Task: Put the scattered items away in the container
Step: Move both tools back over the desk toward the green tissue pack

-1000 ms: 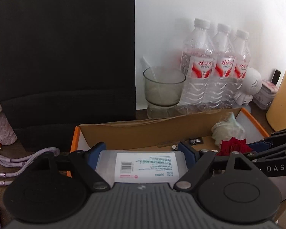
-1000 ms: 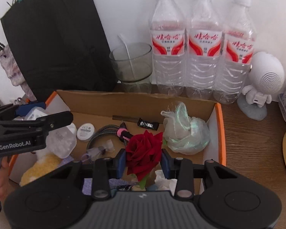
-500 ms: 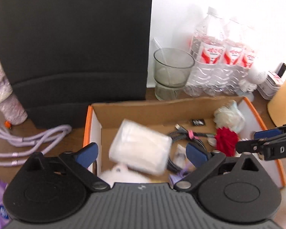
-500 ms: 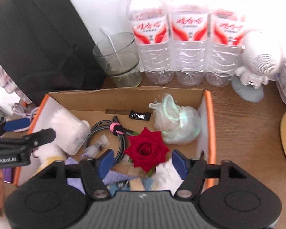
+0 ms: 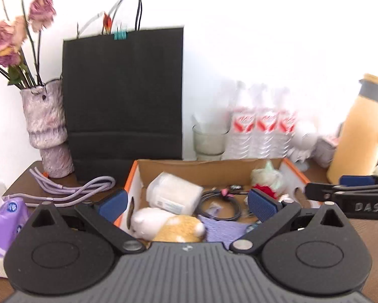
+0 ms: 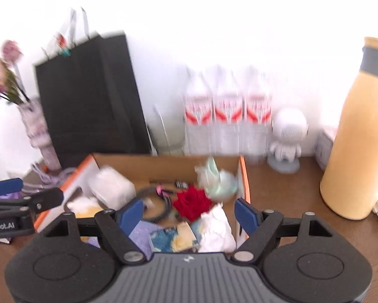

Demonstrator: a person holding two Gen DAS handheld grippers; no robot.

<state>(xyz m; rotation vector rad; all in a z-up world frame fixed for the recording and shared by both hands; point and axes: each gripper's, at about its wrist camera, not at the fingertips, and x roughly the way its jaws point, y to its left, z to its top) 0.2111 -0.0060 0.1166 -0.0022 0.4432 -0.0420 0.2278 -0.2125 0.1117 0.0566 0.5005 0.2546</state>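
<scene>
Looking along the left gripper point(image 5: 186, 203): its blue pads point(image 5: 113, 202) are standing wide apart with nothing gripped between them, having just been opening; the cardboard box point(image 5: 209, 162) is sitting beyond the fingers on the brown table point(image 5: 19, 184); a white wipes pack point(image 5: 173, 193) is lying inside at the left, a plush toy point(image 5: 168, 223) near it, a coiled black cable point(image 5: 221, 203) in the middle, a red rose point(image 5: 266, 189) toward the right; a black paper bag point(image 5: 123, 96) is standing behind the box, a purple cord point(image 5: 70, 189) lying to its left outside the box; the right gripper point(image 5: 340, 192) is reaching in from the right edge.

Looking along the right gripper point(image 6: 189, 213): jaws are parted, having just been opening, nothing pinched between them; the rose point(image 6: 192, 202) is lying loose in the box point(image 6: 243, 174), beside a pale crumpled bag point(image 6: 219, 181); water bottles point(image 6: 226, 116) are standing far behind; a yellow flask point(image 6: 353, 151) is standing at the right; focus is blurred.
</scene>
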